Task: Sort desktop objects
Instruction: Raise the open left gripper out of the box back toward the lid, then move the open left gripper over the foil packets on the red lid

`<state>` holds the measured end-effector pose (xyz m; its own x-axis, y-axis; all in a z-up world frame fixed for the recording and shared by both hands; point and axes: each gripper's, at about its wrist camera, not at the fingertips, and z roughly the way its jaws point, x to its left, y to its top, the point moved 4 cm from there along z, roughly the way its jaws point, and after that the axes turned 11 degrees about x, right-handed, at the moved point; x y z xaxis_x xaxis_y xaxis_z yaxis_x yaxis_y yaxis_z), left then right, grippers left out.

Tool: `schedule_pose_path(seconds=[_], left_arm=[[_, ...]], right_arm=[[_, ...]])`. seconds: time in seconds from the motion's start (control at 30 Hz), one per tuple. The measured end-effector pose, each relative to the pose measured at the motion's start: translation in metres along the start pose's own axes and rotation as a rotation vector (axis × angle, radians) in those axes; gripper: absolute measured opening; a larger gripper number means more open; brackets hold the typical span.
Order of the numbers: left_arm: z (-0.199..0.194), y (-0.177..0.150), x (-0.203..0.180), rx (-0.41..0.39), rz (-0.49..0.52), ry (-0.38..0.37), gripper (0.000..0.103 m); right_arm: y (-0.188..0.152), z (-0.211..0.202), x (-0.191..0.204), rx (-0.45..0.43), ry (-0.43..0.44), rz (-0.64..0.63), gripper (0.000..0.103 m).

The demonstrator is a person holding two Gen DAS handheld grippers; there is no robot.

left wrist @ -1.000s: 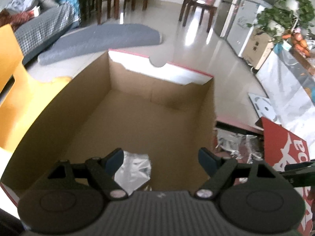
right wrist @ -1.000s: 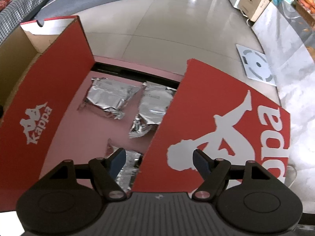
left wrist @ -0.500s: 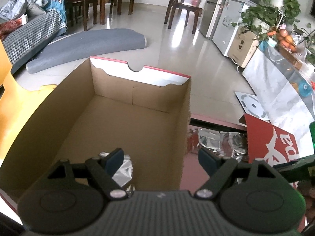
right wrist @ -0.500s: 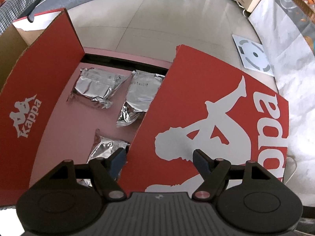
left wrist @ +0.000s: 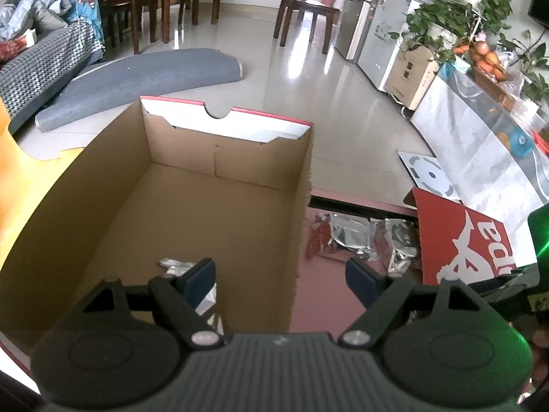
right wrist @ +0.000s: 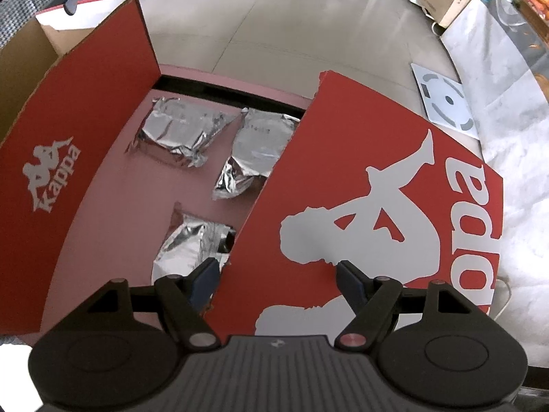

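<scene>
So on the left there's the open red cardboard shoebox (left wrist: 219, 206) with its plain brown inside, and one crinkly silver foil packet (left wrist: 178, 263) is lying on the box floor at the near end, partly hidden behind the left gripper (left wrist: 280, 274). That gripper hangs over the box's right wall with its blue-padded fingers (left wrist: 202, 276) spread apart and nothing between them, one finger over the box, the other over the pinkish-red tabletop (right wrist: 113, 199). Moving right, three more silver foil packets sit on the table in the gap between the box and the red box lid with the big white logo (right wrist: 377, 206): two at the far side (right wrist: 180, 128) (right wrist: 257, 151) just beside each other, one nearer (right wrist: 188, 243) tucked against the lid's edge. The right gripper (right wrist: 277, 279) hovers above the lid's near left corner, fingers parted, gripping nothing. Far right there's a white-draped bench (left wrist: 480, 144) with plants.
</scene>
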<state>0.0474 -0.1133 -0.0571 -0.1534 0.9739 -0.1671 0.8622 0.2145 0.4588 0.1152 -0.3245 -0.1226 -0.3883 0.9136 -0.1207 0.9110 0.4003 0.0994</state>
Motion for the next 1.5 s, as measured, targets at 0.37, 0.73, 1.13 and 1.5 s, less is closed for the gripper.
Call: schedule_pose_path(seconds=[0.37, 0.73, 1.13, 1.5], left_arm=[[-0.002, -0.004, -0.019, -0.01, 0.077, -0.042, 0.082], [-0.004, -0.017, -0.046, -0.02, 0.223, -0.079, 0.086], [-0.008, -0.033, -0.076, -0.067, 0.406, -0.117, 0.092], [0.014, -0.049, -0.098, -0.014, 0.525, -0.141, 0.093]], right_arm=[[-0.016, -0.004, -0.005, 0.018, -0.012, -0.031, 0.075], [-0.024, -0.005, -0.006, 0.022, -0.032, -0.033, 0.075], [-0.006, -0.007, -0.015, -0.049, -0.031, 0.015, 0.075], [0.006, 0.002, -0.02, -0.065, -0.04, 0.03, 0.08]])
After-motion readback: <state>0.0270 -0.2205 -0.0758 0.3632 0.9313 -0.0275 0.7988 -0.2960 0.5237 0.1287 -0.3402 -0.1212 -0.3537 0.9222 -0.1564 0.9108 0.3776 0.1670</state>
